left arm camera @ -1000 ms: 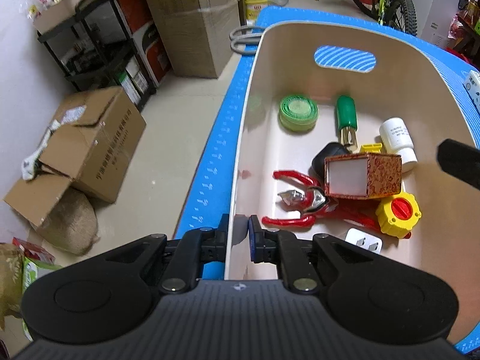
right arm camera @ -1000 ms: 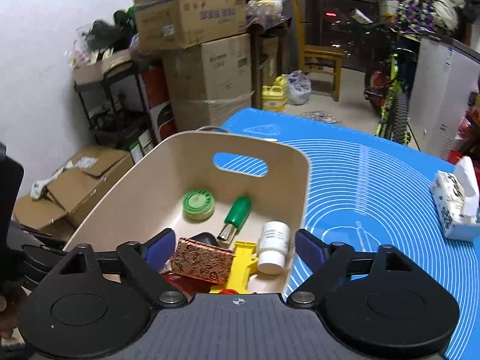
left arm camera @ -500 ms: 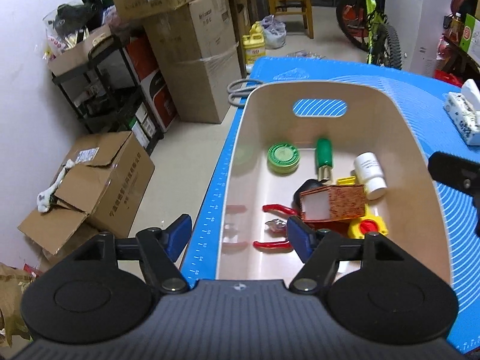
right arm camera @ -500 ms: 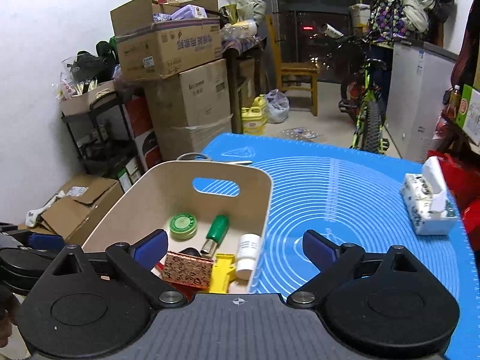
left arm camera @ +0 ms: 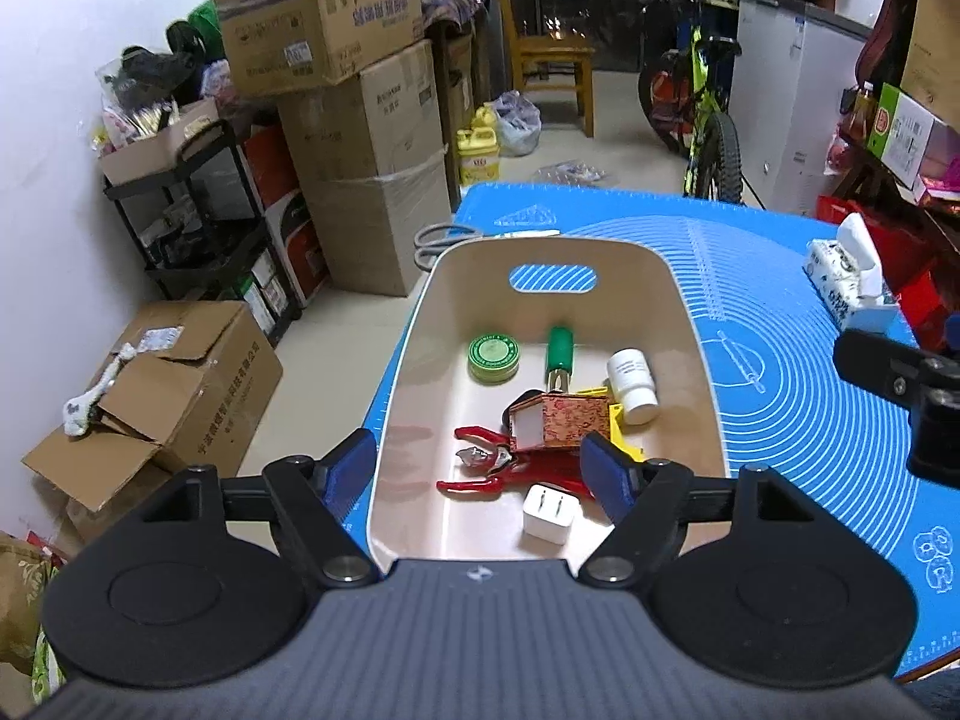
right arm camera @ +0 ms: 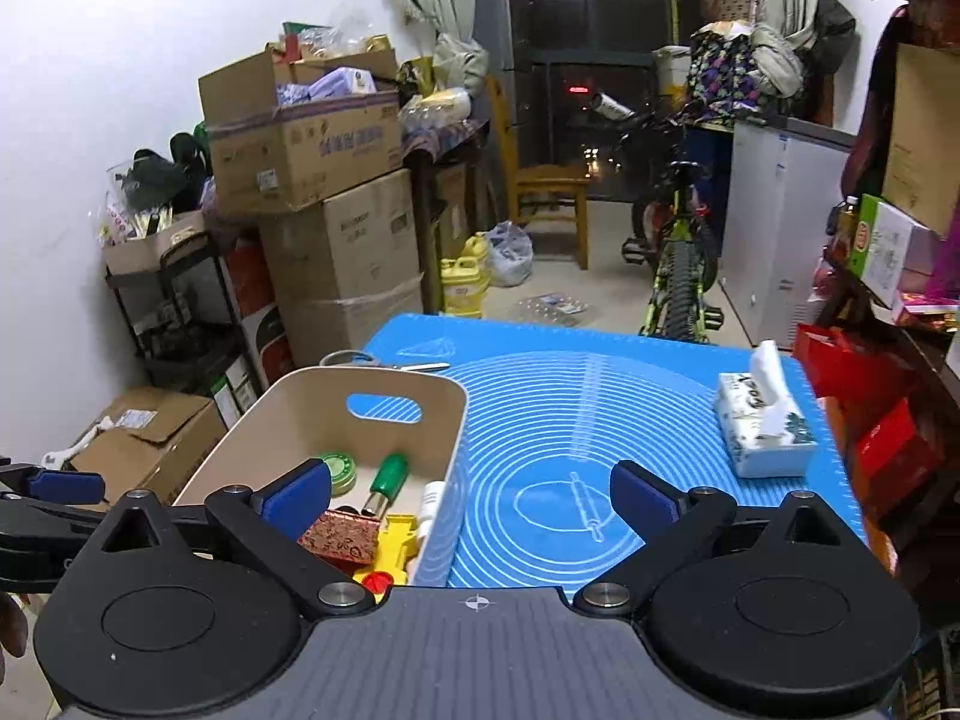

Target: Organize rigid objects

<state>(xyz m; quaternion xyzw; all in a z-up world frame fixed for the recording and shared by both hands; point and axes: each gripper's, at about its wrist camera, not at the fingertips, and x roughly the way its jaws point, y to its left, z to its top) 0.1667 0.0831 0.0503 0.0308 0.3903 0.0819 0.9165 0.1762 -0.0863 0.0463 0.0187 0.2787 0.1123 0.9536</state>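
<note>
Opening left claw (left arm camera: 480, 474) over bin (left arm camera: 684, 324), empty.

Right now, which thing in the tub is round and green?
The flat green tin in the tub; the green-handled screwdriver beside it is long, not round.

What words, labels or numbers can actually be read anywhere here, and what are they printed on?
No text can be read with certainty.
Green round tin: ring of lettering on the lid, too small.
White bottle: printed label, blurred.
Tissue pack: large letters, partly hidden and unclear.
Stacked cardboard boxes: blue Chinese characters, blurred.
Blue mat: only drawn circles and pictures.
</note>
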